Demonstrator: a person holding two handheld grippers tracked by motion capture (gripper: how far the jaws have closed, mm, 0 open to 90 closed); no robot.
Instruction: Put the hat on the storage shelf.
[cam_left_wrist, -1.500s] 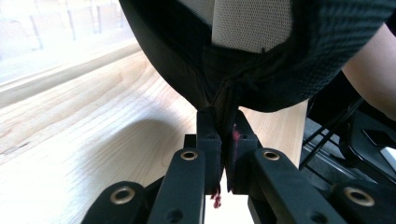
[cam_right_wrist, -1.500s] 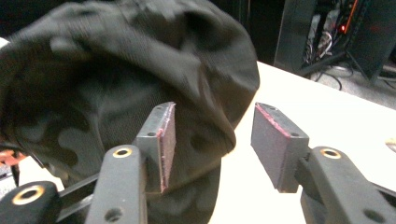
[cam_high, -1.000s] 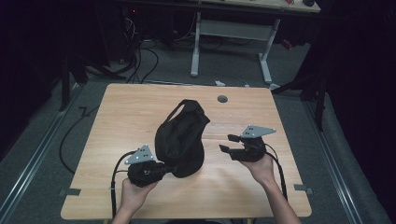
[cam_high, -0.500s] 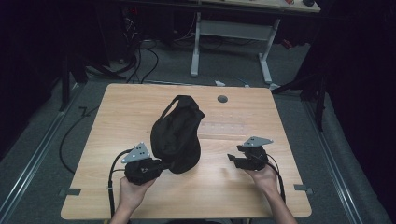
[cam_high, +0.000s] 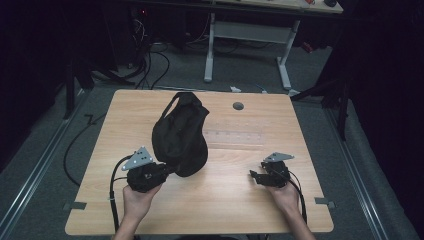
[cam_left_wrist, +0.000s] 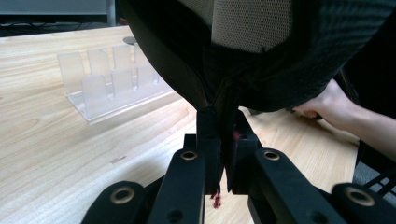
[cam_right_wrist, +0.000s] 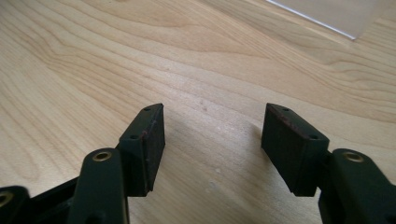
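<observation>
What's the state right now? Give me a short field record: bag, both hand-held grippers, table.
bag: black bag on the table, handle toward the far edge
left hand-held gripper: shut on the bag's near edge, fabric pinched between the jaws
right hand-held gripper: jaws have just been opening; open, nothing between them, low over bare wood, apart from the bag
table: wooden table; clear rack behind the bag

Left claw (cam_high: 167, 170) at seven o'clock, jaws clamped tight, forearm entering from six. Right claw (cam_high: 256, 176) at four o'clock, low, jaws just been opening, nothing between them, pointing nine o'clock.
</observation>
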